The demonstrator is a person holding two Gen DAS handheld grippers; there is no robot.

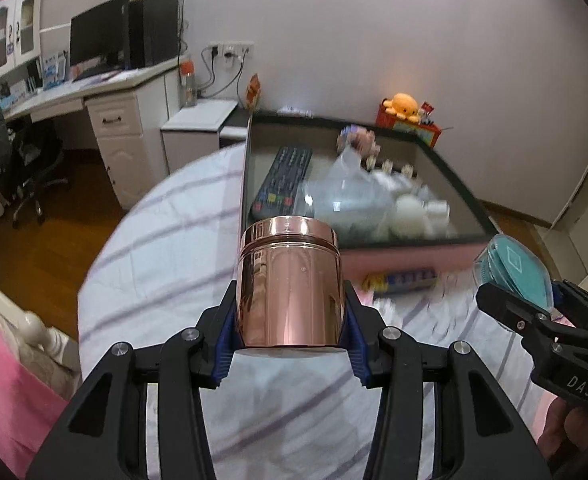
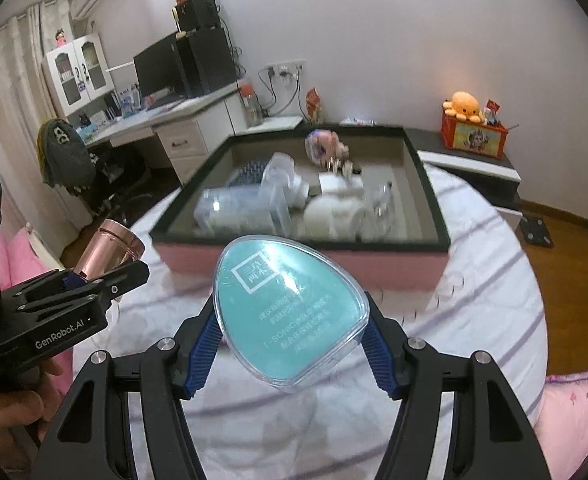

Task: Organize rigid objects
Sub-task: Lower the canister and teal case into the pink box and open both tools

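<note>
- Jaws of the left gripper [image 1: 290,344] are clamped on the copper tin [image 1: 288,284], pads low on its straight wall, held upright above the bed [image 1: 154,240].
- Jaws of the right gripper [image 2: 292,344] pinch the teal clamshell case [image 2: 292,312] across its curved edges, tilted, in front of the black-rimmed tray [image 2: 433,204].
- Polished metal looks slippery and rigid; a grip mid-wall, below the lid seam, seems safest.
- Clear plastic on the case is probably light, stiff and slick; its rounded sides could let it squirt out, so the widest part is the best hold.
</note>
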